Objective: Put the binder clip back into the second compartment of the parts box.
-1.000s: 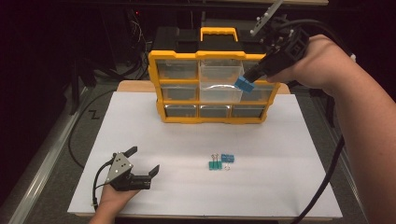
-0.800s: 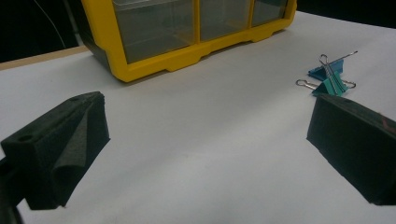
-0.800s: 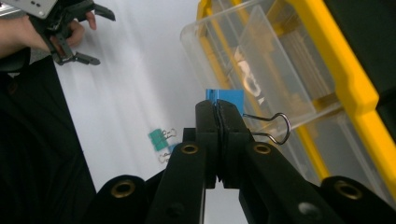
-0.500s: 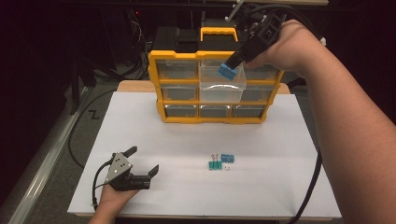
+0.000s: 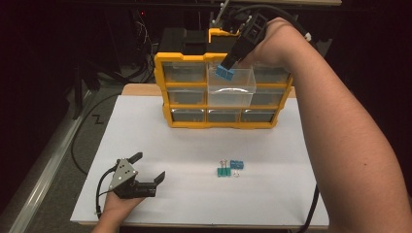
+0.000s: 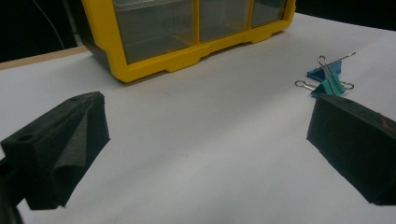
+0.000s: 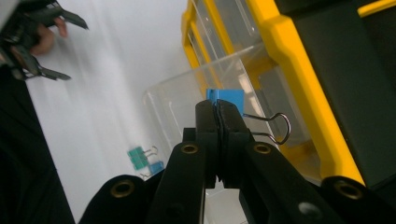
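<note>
My right gripper [image 5: 229, 65] is shut on a blue binder clip [image 5: 224, 72] and holds it just above the pulled-out clear drawer [image 5: 231, 88] of the yellow organizer [image 5: 163, 90]. In the right gripper view the blue binder clip [image 7: 228, 101] pokes past the closed jaws, wire handles to the right, over the clear drawer [image 7: 173, 108]. Three more binder clips [image 5: 228, 168], teal and blue, lie on the white sheet [image 5: 301, 165]. My left gripper [image 5: 148, 166] rests open at the front left; the binder clips [image 6: 329, 78] lie ahead of its right pad.
The yellow organizer [image 6: 154, 65] has clear drawers in three rows and stands at the back of the white sheet. Black cables trail off the table's left side [image 5: 80, 145] and along my right arm. Darkness surrounds the table.
My right hand has carried the blue clip leftward from the organizer's right side to above the open middle drawer. The left gripper has stayed put.
</note>
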{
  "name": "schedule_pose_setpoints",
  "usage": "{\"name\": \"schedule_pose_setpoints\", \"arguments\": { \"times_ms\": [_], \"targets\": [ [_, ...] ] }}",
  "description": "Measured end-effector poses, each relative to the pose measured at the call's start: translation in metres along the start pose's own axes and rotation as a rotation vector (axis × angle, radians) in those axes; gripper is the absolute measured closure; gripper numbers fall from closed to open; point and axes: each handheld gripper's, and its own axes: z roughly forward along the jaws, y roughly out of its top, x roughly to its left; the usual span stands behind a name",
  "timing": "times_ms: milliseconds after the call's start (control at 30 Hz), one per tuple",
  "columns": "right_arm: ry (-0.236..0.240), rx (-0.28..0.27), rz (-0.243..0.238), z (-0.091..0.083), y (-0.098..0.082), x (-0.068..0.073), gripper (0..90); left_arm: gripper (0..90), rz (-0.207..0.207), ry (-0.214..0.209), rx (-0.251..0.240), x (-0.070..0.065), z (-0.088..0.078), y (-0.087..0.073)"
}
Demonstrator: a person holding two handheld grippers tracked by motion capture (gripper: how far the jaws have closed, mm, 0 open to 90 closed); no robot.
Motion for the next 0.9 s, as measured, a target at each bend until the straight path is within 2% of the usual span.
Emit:
{"name": "schedule_pose_setpoints", "arguments": {
  "times_ms": [100, 433, 467, 500, 567, 600, 700, 867, 900],
  "targets": [
    [0.016, 0.025, -0.007, 0.015, 0.000, -0.001, 90.0, 0.2, 0.001, -0.001, 0.000, 0.000, 0.000, 0.000],
    [0.029, 0.037, -0.009, 0.023, 0.002, -0.002, 90.0, 0.2, 0.003, -0.004, 0.002, -0.001, 0.001, 0.000],
    [0.029, 0.036, -0.007, 0.023, 0.002, -0.002, 84.5, 0.2, 0.004, -0.004, 0.002, -0.001, 0.001, 0.000],
    [0.024, 0.012, 0.008, 0.019, 0.002, -0.002, 67.5, 0.2, 0.003, -0.005, 0.000, -0.001, 0.001, 0.000],
    [0.033, -0.004, 0.030, 0.015, -0.001, -0.001, 59.1, 0.2, 0.003, -0.004, 0.000, 0.000, 0.001, 0.000],
    [0.033, -0.004, 0.030, 0.015, -0.001, -0.001, 59.1, 0.2, 0.000, -0.004, -0.001, 0.000, 0.000, -0.001],
    [0.012, -0.022, 0.053, 0.005, -0.012, 0.005, 46.3, 0.2, -0.012, -0.009, -0.003, 0.001, 0.001, -0.001],
    [0.011, -0.023, 0.056, -0.004, -0.026, 0.013, 43.1, 0.2, -0.016, -0.011, -0.003, 0.001, 0.001, -0.001],
    [0.006, -0.023, 0.061, -0.008, -0.035, 0.017, 41.1, 0.2, -0.015, -0.011, -0.003, 0.001, 0.001, -0.001]
  ]
}}
